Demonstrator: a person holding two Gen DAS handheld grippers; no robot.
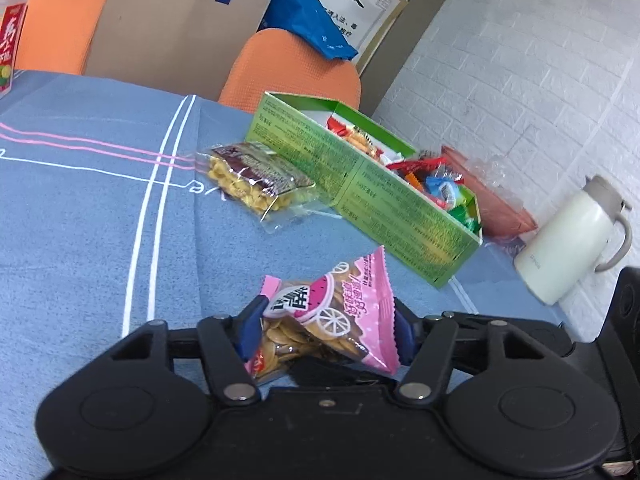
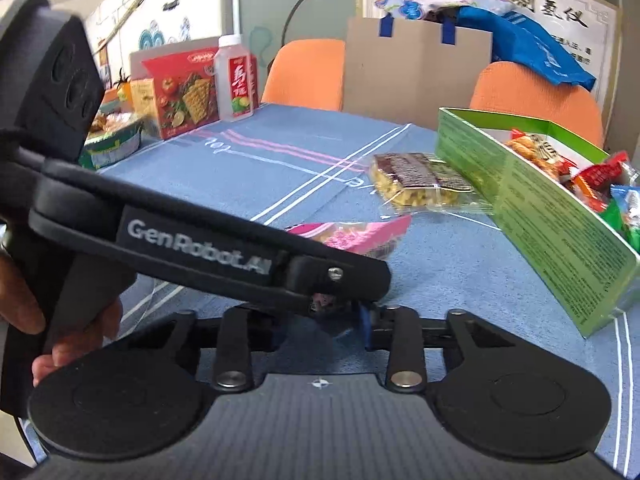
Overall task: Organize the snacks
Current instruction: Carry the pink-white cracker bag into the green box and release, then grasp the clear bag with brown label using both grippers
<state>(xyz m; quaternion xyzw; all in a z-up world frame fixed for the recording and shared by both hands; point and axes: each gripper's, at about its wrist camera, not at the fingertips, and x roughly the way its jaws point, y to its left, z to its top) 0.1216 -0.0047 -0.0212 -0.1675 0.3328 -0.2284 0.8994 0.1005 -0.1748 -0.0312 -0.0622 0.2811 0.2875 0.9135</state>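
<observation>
Pink snack packet (image 1: 320, 316) sits clamped in the left gripper (image 1: 326, 332) above the blue tablecloth (image 1: 80, 208), near the green box (image 1: 360, 184); a clear nut packet (image 1: 252, 180) lies touching that box; the left tool's body crosses in front of the right gripper (image 2: 324, 320), whose opening I cannot tell.

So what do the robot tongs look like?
Both tongs are matte black plastic. The left tongs have blue pads on the fingertips, thin link bars with silver pins, and two big round discs at the base. The right tongs match. Seen from the right wrist, the left one's body carries silver "GenRobot.AI" lettering. A bare hand grips the handle; no sleeve shows.
</observation>
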